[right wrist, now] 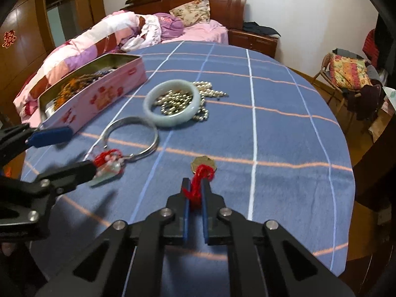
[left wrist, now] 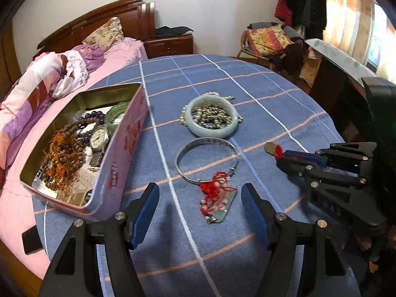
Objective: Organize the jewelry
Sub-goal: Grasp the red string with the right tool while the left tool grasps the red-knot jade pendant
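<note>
Red cord [right wrist: 198,185] is all the right gripper [right wrist: 195,193] has pinched between its closed pads; the brass pendant [right wrist: 203,164] it is tied to lies on the blue worktop [right wrist: 284,128], well right of the pink tin [right wrist: 99,94]. Lifted fast, the pendant could swing or the thin cord slip free. The left gripper [left wrist: 200,198] hangs wide open over the red-tasselled charm [left wrist: 217,198] on the silver bangle [left wrist: 206,159], just right of the tin; closing there may snag charm and bangle together.
</note>
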A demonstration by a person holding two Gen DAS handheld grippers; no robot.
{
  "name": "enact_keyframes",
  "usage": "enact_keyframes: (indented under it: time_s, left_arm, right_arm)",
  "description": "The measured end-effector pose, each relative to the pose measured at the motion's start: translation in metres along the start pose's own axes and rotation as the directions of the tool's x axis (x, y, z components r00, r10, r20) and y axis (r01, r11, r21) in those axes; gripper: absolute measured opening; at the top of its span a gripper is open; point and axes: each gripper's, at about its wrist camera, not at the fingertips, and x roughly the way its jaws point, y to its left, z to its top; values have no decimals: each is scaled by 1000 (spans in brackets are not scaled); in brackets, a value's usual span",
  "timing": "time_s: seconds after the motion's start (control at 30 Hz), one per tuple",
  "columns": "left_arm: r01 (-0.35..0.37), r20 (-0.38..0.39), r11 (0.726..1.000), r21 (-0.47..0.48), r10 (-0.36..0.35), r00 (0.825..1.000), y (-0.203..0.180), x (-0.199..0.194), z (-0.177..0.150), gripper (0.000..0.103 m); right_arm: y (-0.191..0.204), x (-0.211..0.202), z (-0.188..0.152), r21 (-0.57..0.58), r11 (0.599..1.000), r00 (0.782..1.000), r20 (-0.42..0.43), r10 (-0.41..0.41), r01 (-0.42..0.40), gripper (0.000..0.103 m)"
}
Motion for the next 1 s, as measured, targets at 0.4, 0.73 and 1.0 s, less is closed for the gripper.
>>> enact_keyframes:
  time_s: [0.4,0.73,1.0]
  left_arm:
    - [86,-87,995,-50,-90,992,4,17,-4,56]
    - [160,-69,987,-34,-162,984,0,13,-2,11]
    - [122,17,992,-1,-122,992,-2,-7,4,8]
  right_arm:
    - [10,-1,-4,-5,1000,1000,10,0,0,10]
    - [9,-3,-3,8,1000,1000,29,4,-4,10]
    - [8,-15,3,13,1000,997,75,5,-6,10]
